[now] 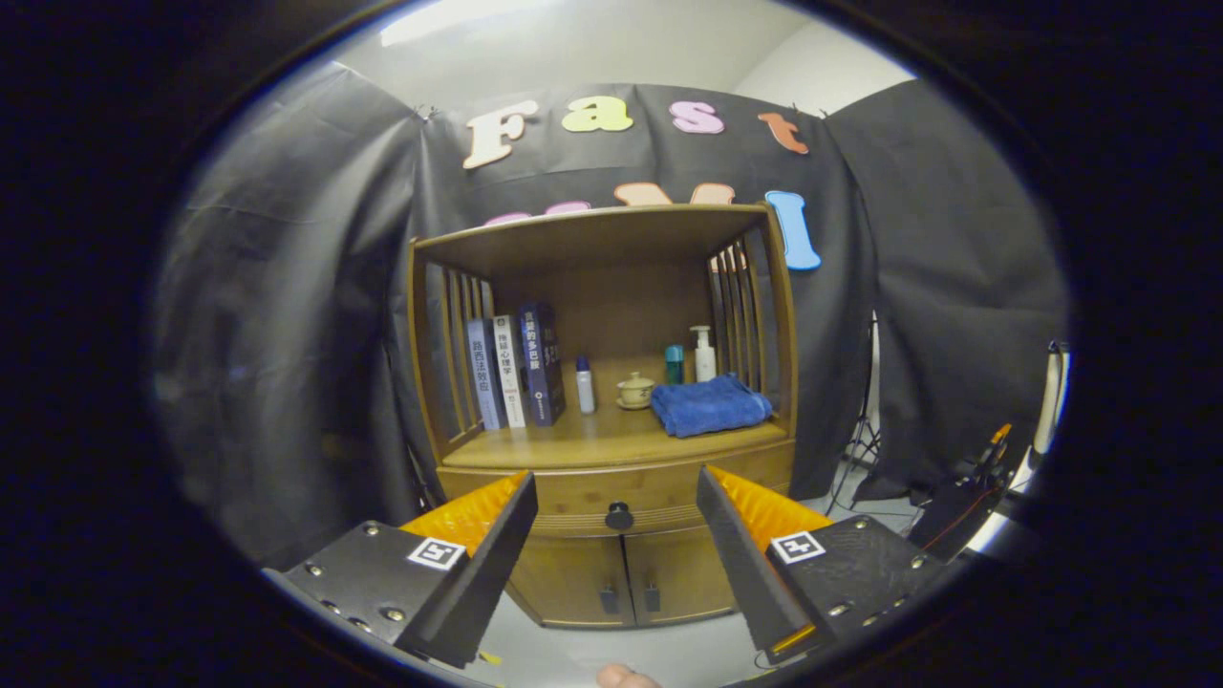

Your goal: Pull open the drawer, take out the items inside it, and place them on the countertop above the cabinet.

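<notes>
A wooden cabinet [611,449] stands ahead against the booth's wall. Its drawer [573,492] is closed, with a round dark knob [619,517] at the middle of its front. My gripper [616,492] is open and holds nothing. The knob sits between the two fingertips but some way beyond them. The countertop [583,440] above the drawer carries several upright books [516,368], a small white bottle [585,384], a lidded cup [635,390], a teal bottle [675,364], a pump bottle [704,353] and a folded blue towel [712,404]. The drawer's contents are hidden.
Below the drawer are two cabinet doors [621,578] with small dark handles. A shelf roof and slatted side panels [740,315] enclose the countertop. Stands and equipment [975,497] sit on the floor to the right. A fingertip [626,677] shows below the fingers.
</notes>
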A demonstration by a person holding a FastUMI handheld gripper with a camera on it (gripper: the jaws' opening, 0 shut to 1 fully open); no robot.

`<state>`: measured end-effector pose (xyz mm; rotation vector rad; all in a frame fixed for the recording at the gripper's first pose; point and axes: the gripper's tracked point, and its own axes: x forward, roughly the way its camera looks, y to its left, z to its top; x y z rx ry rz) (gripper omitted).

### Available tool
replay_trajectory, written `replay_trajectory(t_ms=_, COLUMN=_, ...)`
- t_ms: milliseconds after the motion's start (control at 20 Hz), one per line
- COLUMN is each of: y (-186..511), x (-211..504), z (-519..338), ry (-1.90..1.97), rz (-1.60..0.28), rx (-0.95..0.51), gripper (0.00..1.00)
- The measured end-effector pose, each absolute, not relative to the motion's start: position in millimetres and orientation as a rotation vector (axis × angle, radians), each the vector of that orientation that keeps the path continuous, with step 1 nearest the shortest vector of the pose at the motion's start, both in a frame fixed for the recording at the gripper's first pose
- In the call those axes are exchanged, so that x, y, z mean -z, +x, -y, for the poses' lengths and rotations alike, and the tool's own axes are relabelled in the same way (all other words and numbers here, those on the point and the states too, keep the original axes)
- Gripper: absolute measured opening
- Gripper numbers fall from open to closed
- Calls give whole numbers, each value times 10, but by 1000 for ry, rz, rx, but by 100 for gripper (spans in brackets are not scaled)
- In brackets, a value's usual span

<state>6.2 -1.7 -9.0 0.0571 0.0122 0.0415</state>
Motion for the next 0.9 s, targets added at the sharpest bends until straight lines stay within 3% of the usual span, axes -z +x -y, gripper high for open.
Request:
replay_trajectory(t_ms=550, y=1222, x=712, z=31, ry=81, rz=-33, rx=-56, gripper=100)
replay_trajectory(t_ms=900, y=2080, x=1676, z=-15, ry=52, rz=-199, rx=-22, gripper=100)
